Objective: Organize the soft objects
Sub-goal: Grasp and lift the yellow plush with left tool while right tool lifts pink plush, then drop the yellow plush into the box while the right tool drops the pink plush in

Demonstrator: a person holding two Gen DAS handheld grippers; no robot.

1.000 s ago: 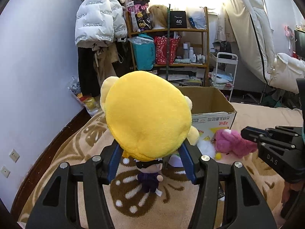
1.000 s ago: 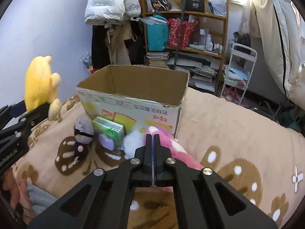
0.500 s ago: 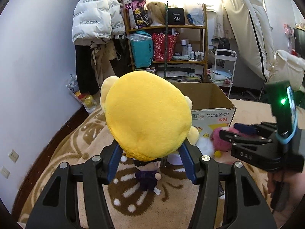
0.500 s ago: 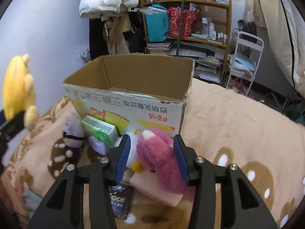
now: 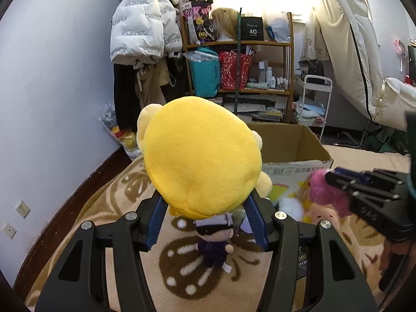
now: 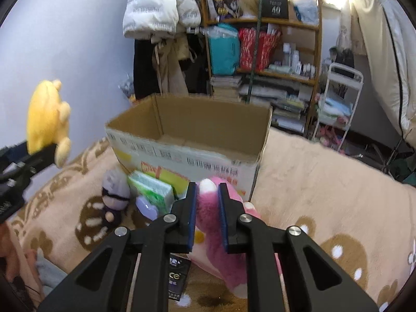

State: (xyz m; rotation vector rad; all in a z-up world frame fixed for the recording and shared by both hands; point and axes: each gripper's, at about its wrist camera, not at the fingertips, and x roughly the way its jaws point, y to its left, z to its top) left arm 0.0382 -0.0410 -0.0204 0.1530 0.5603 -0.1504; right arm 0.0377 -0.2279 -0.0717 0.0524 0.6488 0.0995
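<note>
Left gripper point(image 5: 205, 223), jaws part open, clamps the round yellow plush bear point(image 5: 200, 156) aloft, near the open brown cardboard box point(image 6: 187, 140). Right gripper point(image 6: 206, 215) has just been closing; its pads pinch the fluffy pink plush toy point(image 6: 208, 202) lying before the box. Both plushes look light and squashy; grip the thick body, not the limbs.
</note>
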